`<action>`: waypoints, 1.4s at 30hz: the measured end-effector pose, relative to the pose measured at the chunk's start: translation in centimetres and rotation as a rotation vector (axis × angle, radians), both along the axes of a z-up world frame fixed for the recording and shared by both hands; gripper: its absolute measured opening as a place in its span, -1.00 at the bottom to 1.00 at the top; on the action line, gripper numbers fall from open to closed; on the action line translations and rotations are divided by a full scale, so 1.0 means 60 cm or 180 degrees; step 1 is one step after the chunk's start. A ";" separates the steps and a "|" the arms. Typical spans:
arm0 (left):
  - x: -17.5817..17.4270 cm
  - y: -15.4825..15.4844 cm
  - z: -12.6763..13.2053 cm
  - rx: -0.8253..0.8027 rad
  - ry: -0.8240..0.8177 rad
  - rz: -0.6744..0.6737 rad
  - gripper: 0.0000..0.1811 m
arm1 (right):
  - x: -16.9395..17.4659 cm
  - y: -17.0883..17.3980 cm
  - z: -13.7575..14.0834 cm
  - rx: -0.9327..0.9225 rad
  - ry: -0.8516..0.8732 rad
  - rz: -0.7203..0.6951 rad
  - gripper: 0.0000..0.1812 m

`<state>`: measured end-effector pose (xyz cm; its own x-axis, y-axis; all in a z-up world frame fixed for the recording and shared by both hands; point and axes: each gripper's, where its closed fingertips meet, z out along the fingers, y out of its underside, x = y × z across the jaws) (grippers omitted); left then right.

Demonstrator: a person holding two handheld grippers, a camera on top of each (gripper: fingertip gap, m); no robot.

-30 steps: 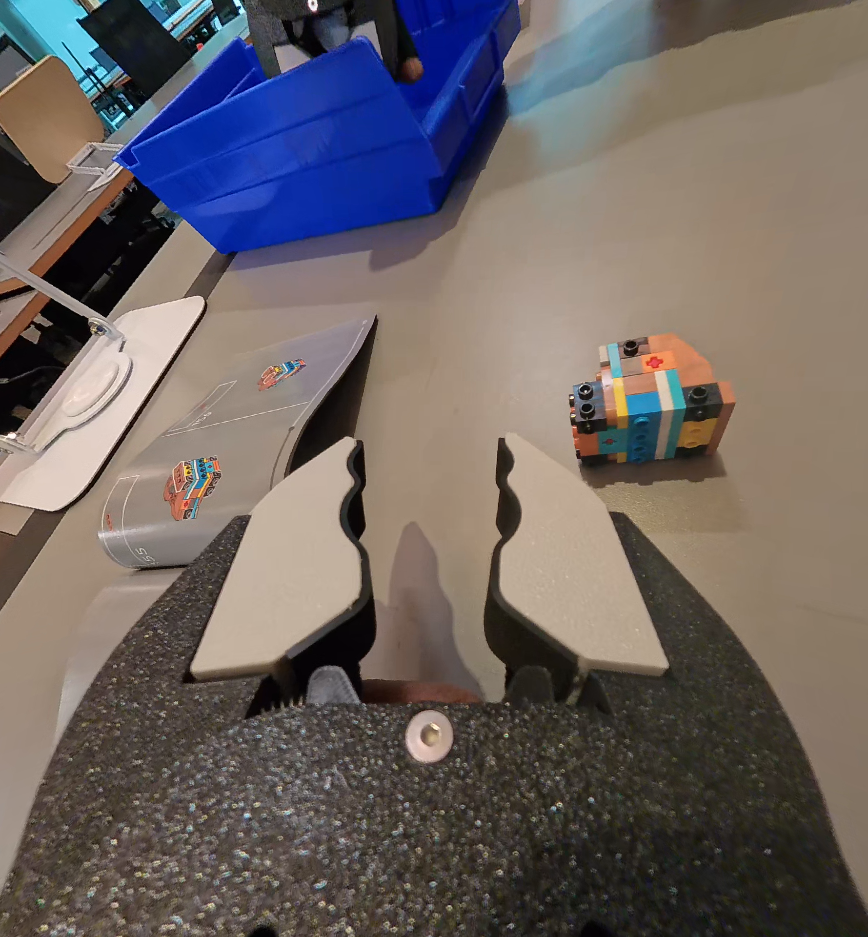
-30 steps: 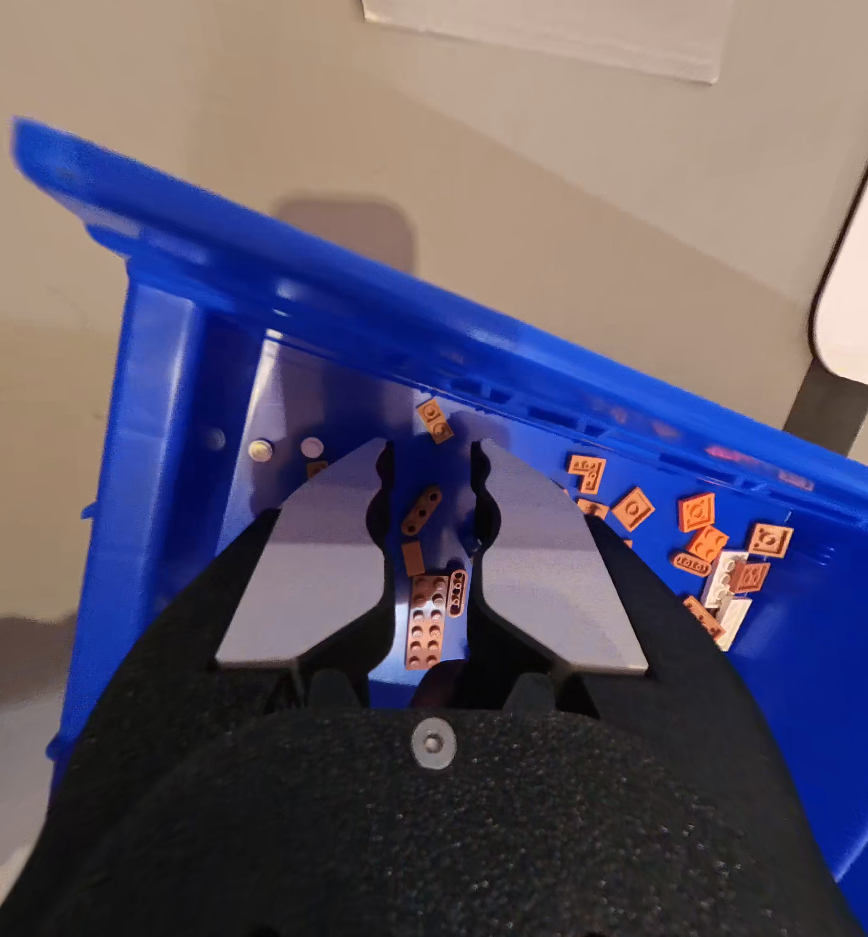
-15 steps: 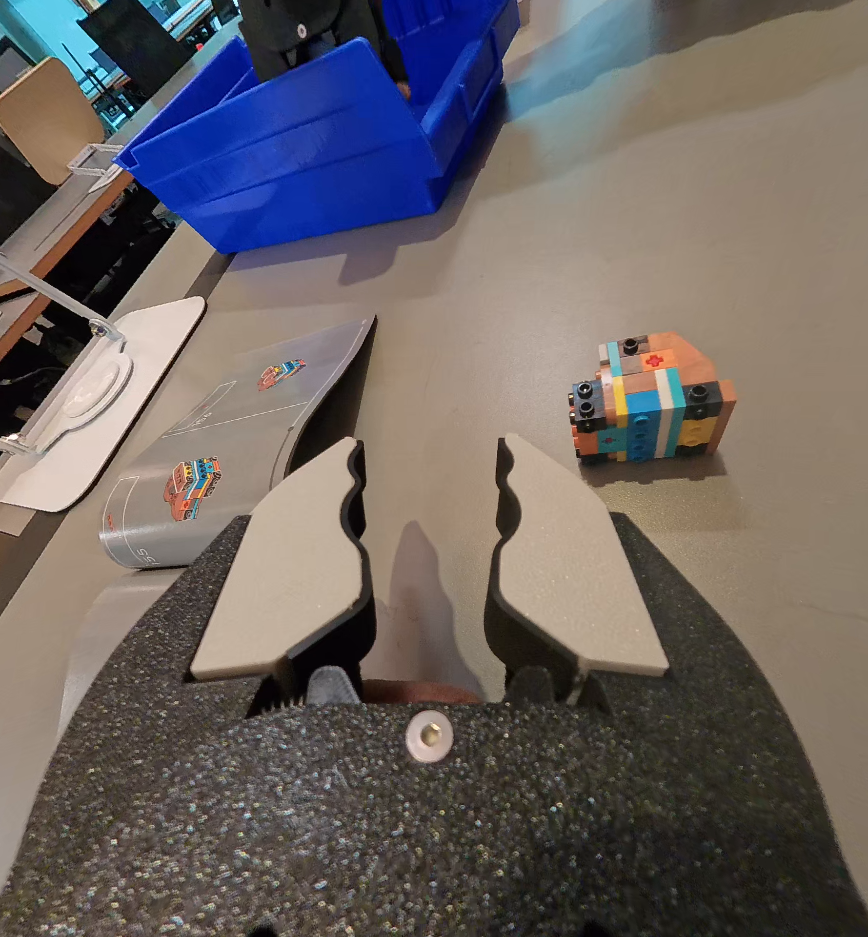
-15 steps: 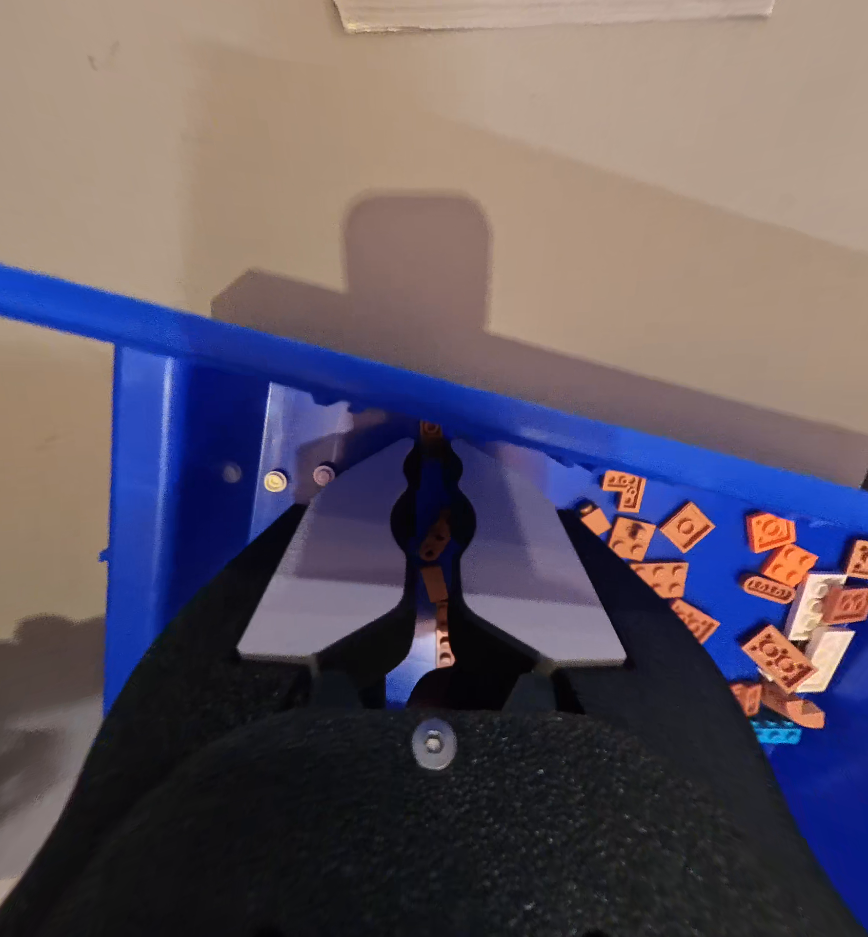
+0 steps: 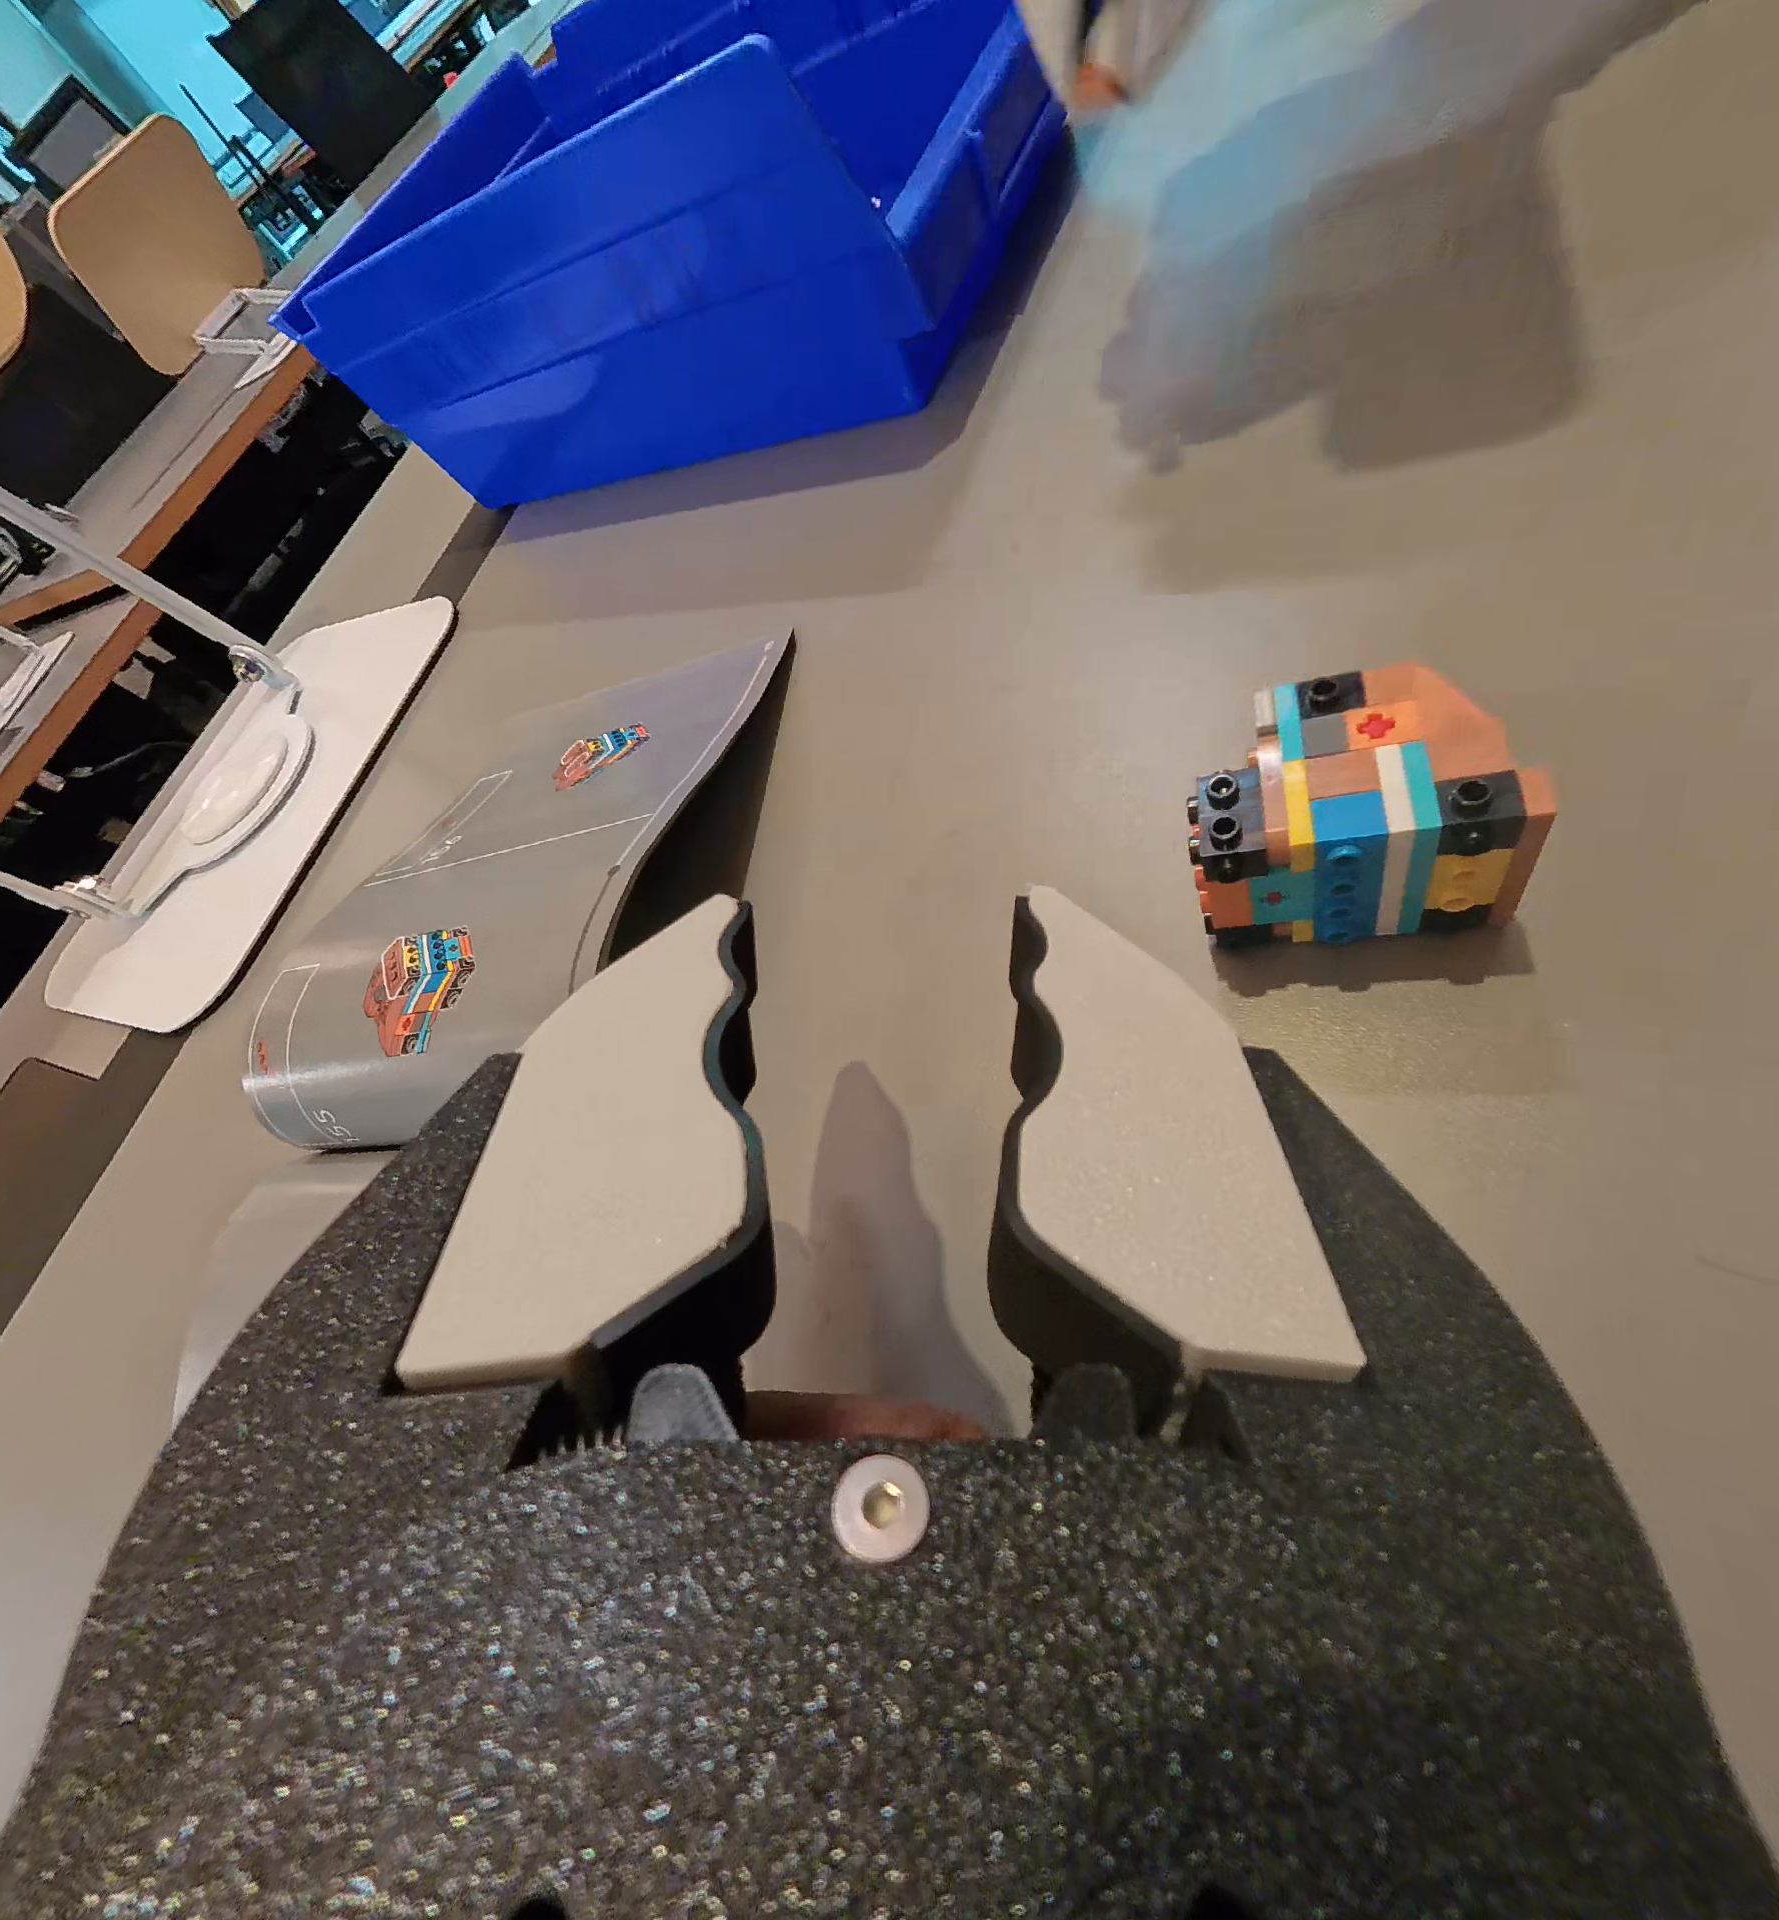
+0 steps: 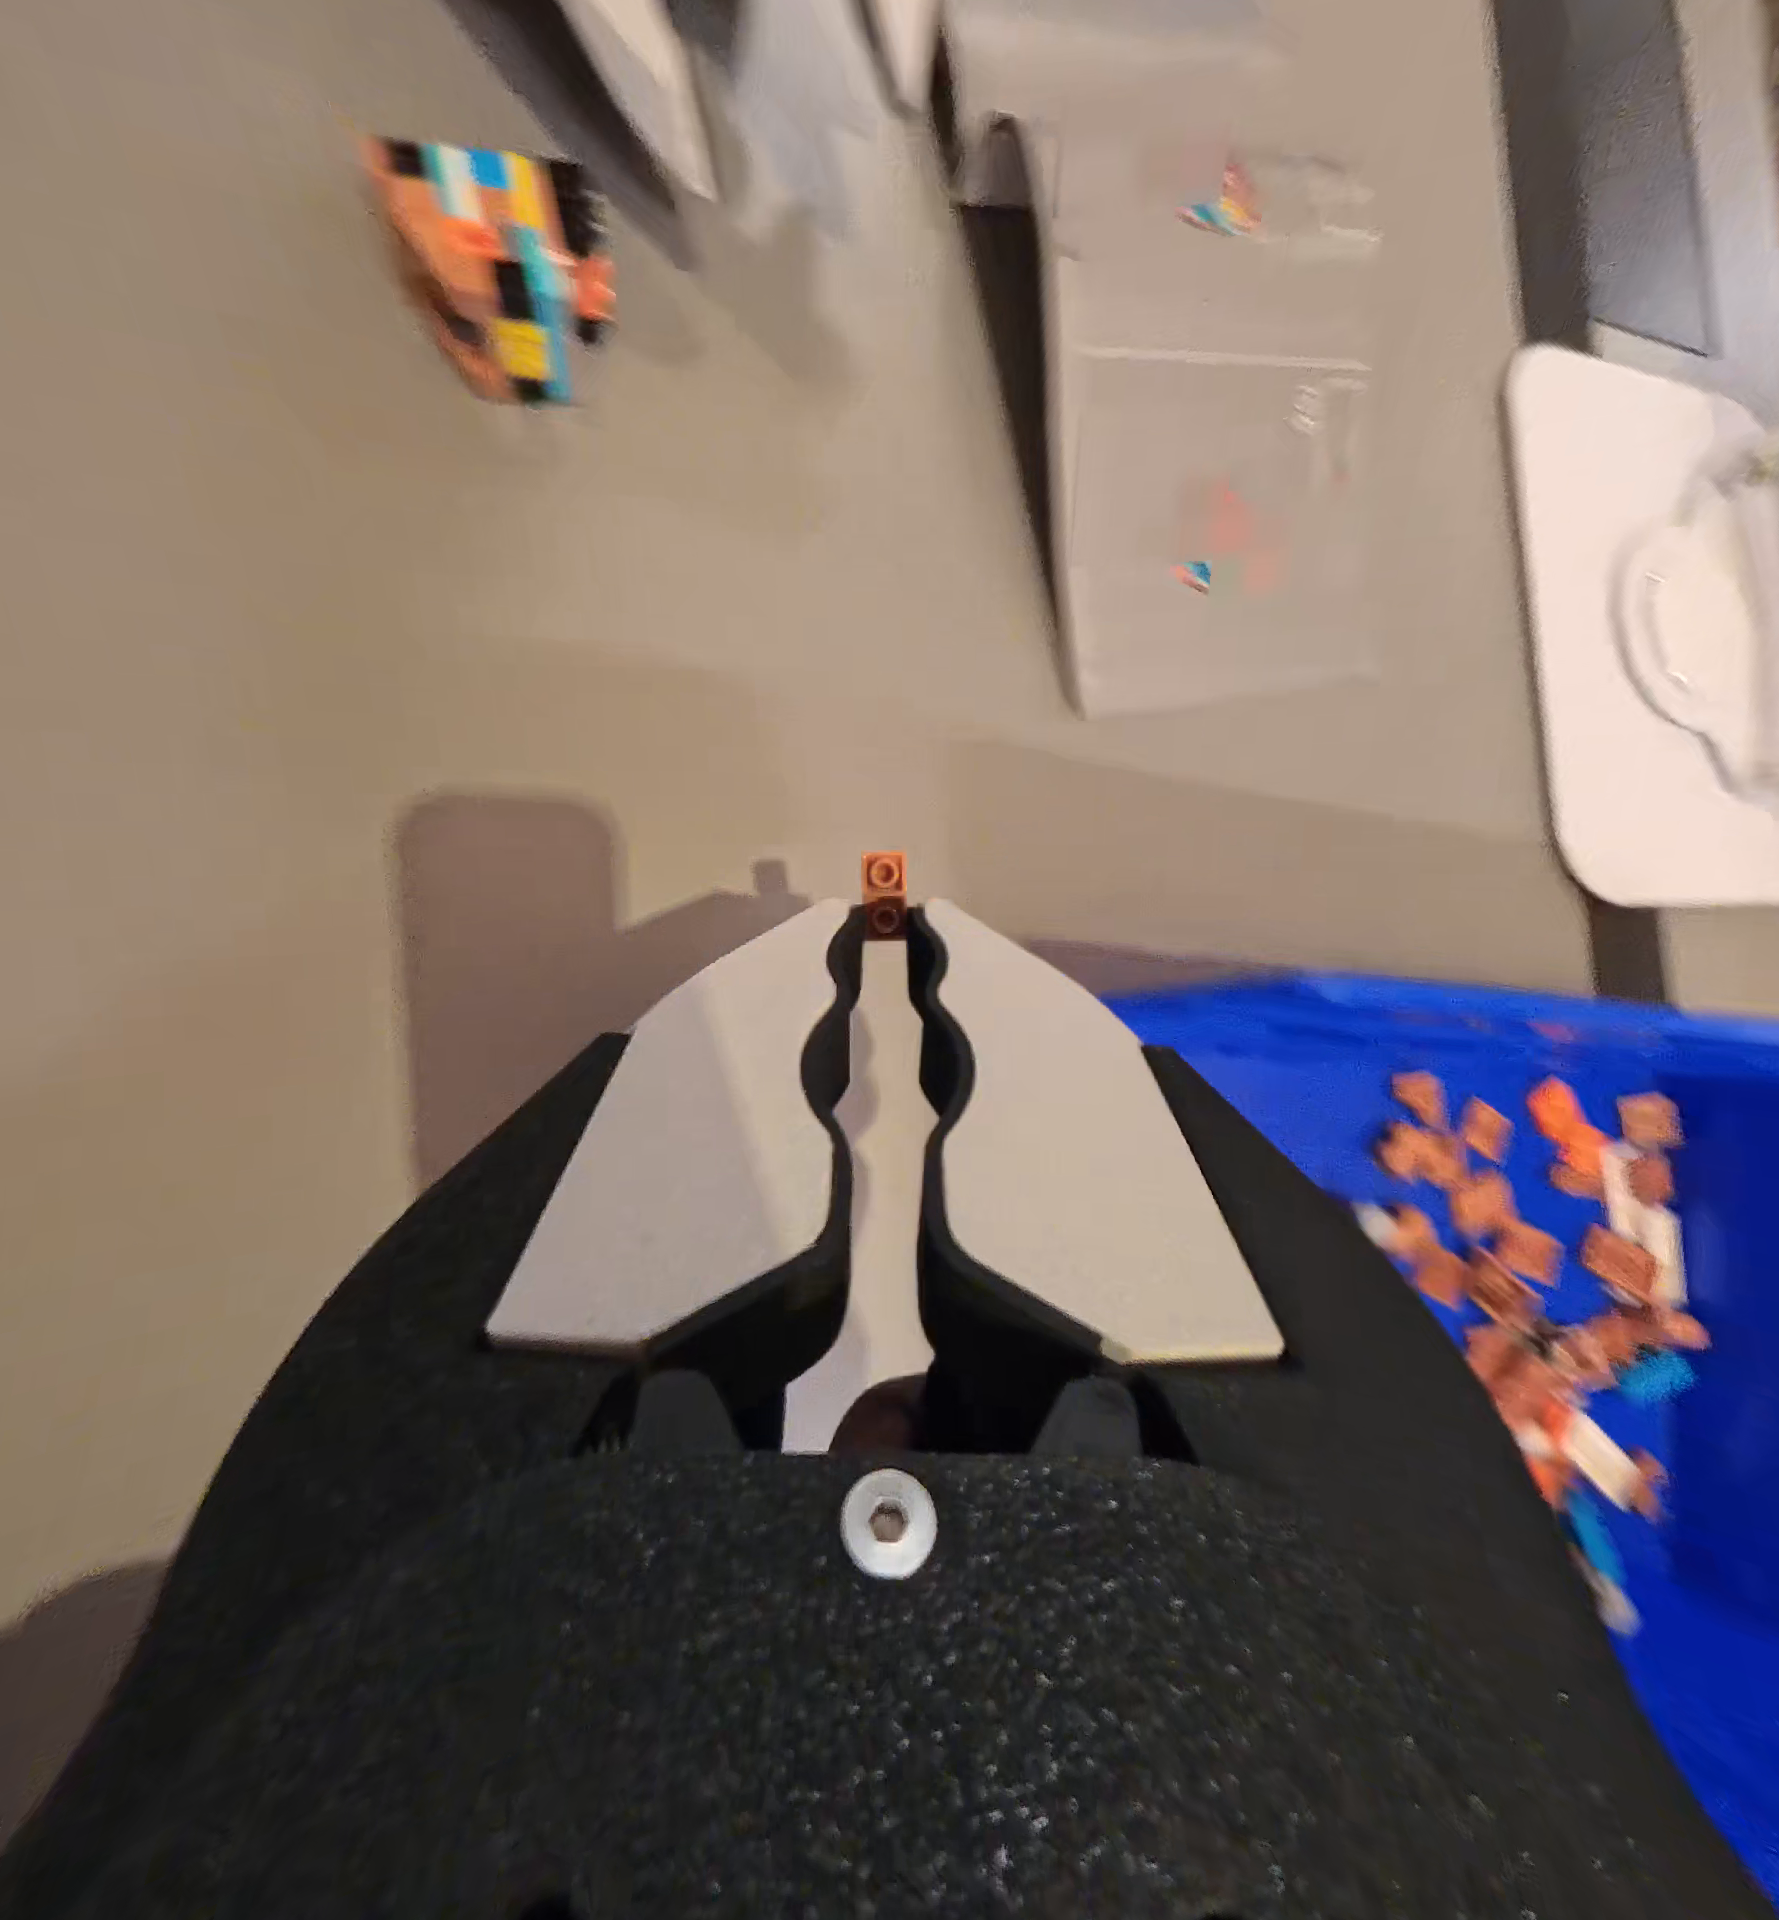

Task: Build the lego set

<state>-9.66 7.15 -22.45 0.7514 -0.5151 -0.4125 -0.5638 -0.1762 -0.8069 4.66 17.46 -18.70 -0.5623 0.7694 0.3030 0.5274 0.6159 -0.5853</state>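
Note:
A partly built multicoloured lego model (image 5: 1368,810) lies on the grey table, to the right of and beyond my left gripper (image 5: 880,920), which is open and empty just above the table. The model also shows blurred at the top left of the right wrist view (image 6: 495,270). My right gripper (image 6: 885,914) is shut on a small orange brick (image 6: 884,883) pinched at its fingertips, held above the table outside the blue bin (image 6: 1487,1029). Several loose orange and white bricks (image 6: 1550,1247) lie in the bin.
An open instruction booklet (image 5: 511,894) lies left of my left gripper and shows in the right wrist view (image 6: 1217,416). A white stand base (image 5: 241,800) sits at the table's left edge. The blue bin (image 5: 677,260) stands at the far left. Chairs stand beyond the table. My hands' fingertips stand some 20 cm from each other.
My right gripper has closed on a small orange brick, lifted out of the bin and swung towards the model. My left gripper has stayed put and open.

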 end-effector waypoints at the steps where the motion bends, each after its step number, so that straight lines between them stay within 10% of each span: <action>1: 0.000 0.000 0.000 0.0002 0.0012 -0.0001 -0.48 | -0.003 -0.034 -0.019 -0.0037 -0.0013 0.0048 -0.92; 11: 0.002 -0.002 -0.001 0.0025 0.0056 -0.0016 -0.49 | -0.036 -0.164 -0.120 -0.0350 -0.0365 0.0210 -0.89; 31: 0.011 -0.007 -0.010 -0.0111 0.0075 -0.0203 -0.49 | -0.035 -0.049 -0.009 -0.1831 0.1218 -0.0715 -0.83; 42: 0.012 -0.006 -0.020 -0.0373 -0.0030 -0.0266 -0.48 | -0.025 -0.011 -0.012 -0.2268 0.1107 -0.1153 -0.87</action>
<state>-8.96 6.78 -23.64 0.7073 -0.6203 -0.3391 -0.5731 -0.2222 -0.7888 3.15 16.82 -19.41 -0.2112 0.9547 -0.2098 0.3398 -0.1295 -0.9315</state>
